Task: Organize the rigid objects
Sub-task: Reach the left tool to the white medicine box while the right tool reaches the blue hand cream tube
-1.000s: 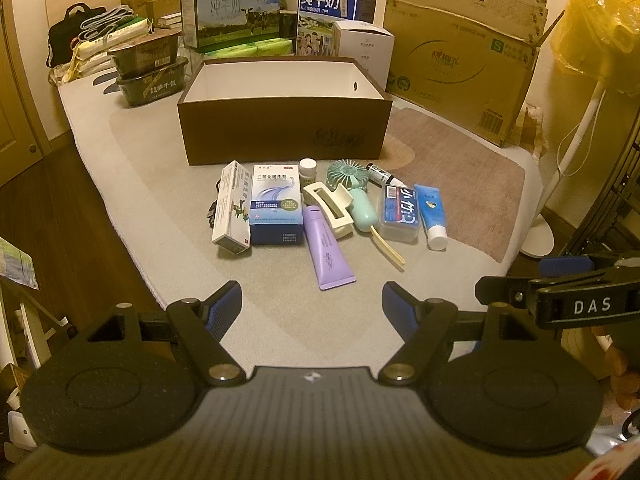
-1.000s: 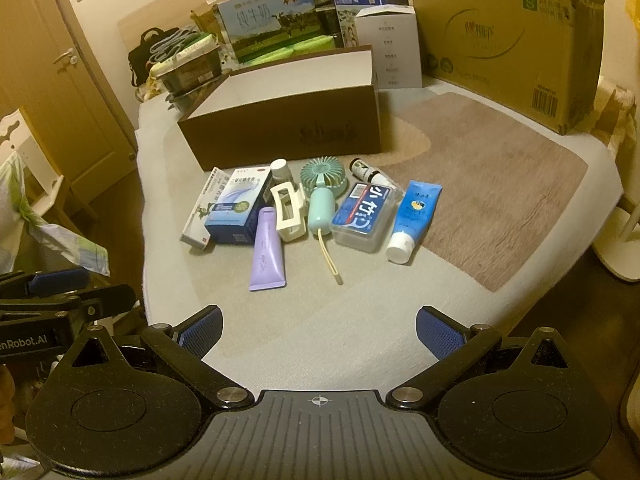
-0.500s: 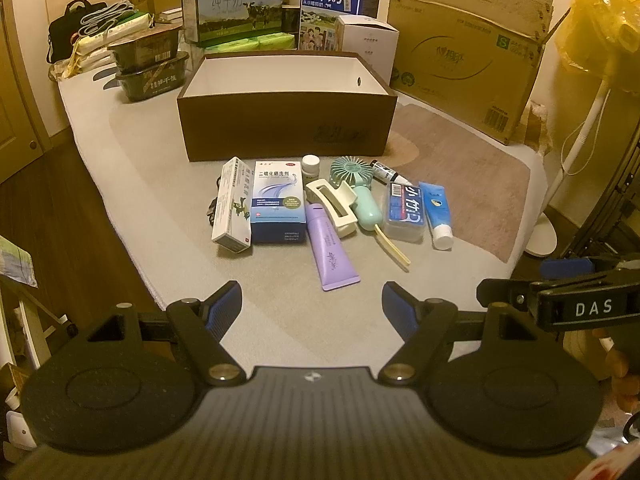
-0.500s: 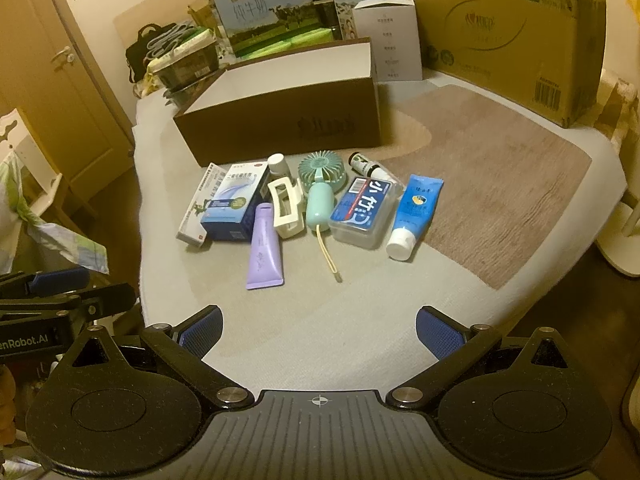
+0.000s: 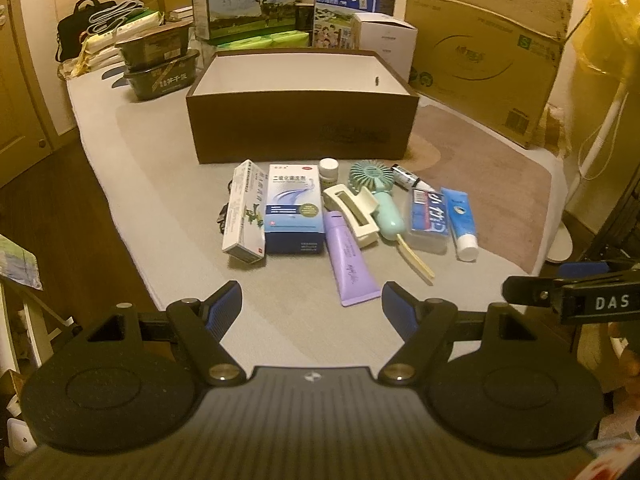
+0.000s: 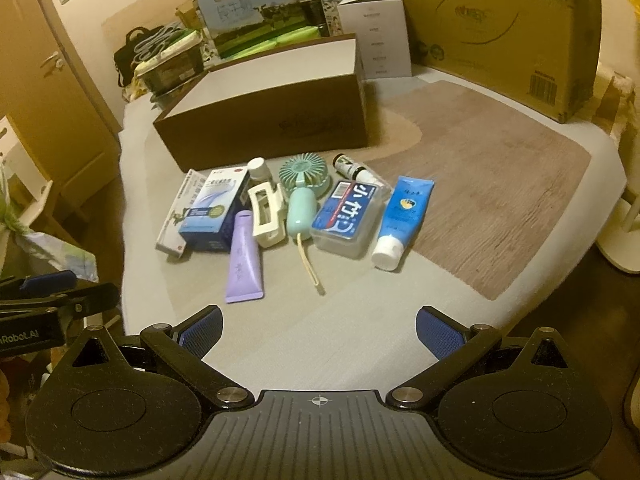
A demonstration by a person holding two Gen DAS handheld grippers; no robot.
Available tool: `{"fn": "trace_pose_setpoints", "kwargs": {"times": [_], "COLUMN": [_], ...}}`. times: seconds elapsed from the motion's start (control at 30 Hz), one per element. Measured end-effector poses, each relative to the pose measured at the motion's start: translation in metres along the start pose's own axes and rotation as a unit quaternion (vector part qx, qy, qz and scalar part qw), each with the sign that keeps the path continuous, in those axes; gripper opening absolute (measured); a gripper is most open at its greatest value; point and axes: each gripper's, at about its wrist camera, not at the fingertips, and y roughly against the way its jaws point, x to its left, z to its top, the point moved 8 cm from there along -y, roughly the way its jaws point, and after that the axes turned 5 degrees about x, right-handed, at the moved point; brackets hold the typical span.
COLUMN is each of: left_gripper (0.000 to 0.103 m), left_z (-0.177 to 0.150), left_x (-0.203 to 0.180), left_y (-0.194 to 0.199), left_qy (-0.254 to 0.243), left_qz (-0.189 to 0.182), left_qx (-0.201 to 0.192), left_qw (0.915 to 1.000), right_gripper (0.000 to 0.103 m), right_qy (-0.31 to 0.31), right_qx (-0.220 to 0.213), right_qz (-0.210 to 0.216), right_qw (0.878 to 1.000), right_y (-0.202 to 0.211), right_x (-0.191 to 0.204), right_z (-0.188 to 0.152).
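Observation:
An open brown box point(image 5: 304, 128) with a white inside stands on the grey table; it also shows in the right wrist view point(image 6: 264, 124). In front of it lie several small items: a white carton point(image 5: 245, 210), a blue medicine box point(image 5: 294, 212), a purple tube point(image 5: 350, 266), a cream hair clip point(image 5: 352, 214), a mint hand fan point(image 5: 378, 196), a clear blue-label case point(image 5: 429, 218) and a blue tube point(image 5: 460, 216). My left gripper point(image 5: 312, 306) is open and empty, short of the purple tube. My right gripper point(image 6: 318, 328) is open and empty near the table's front edge.
Milk cartons point(image 5: 248, 4), a white box point(image 5: 384, 42), a large cardboard box point(image 5: 488, 48) and dark stacked trays point(image 5: 160, 64) crowd the table's back. A brown mat point(image 6: 480, 168) covers the right side. A wooden door point(image 6: 52, 80) and floor lie left.
Both grippers have moved forward toward the items, which now look slightly larger and lower in view. Both stay open. No object has moved.

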Motion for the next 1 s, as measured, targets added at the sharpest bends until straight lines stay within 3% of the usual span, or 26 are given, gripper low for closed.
{"fn": "trace_pose_setpoints", "kwargs": {"times": [0.27,0.8,1.0], "left_gripper": [0.075,0.064,0.064], "left_z": [0.006,0.018,0.019], "left_x": [0.009,0.041,0.05], "left_y": [-0.024,-0.097,-0.121], "left_qy": [-0.004,-0.025,-0.04], "left_qz": [0.009,0.047,0.061], "left_qx": [-0.001,0.011,0.02], "left_qw": [0.9999,0.9985,0.9971], "right_gripper": [0.101,0.058,0.055], "right_qy": [-0.003,-0.03,-0.043], "right_qx": [-0.013,-0.02,-0.02], "right_qz": [0.003,-0.035,-0.054], "right_qw": [1.0,0.999,0.997], "right_y": [-0.019,-0.085,-0.108], "right_x": [-0.015,-0.055,-0.062], "right_z": [0.01,0.031,0.039]}}
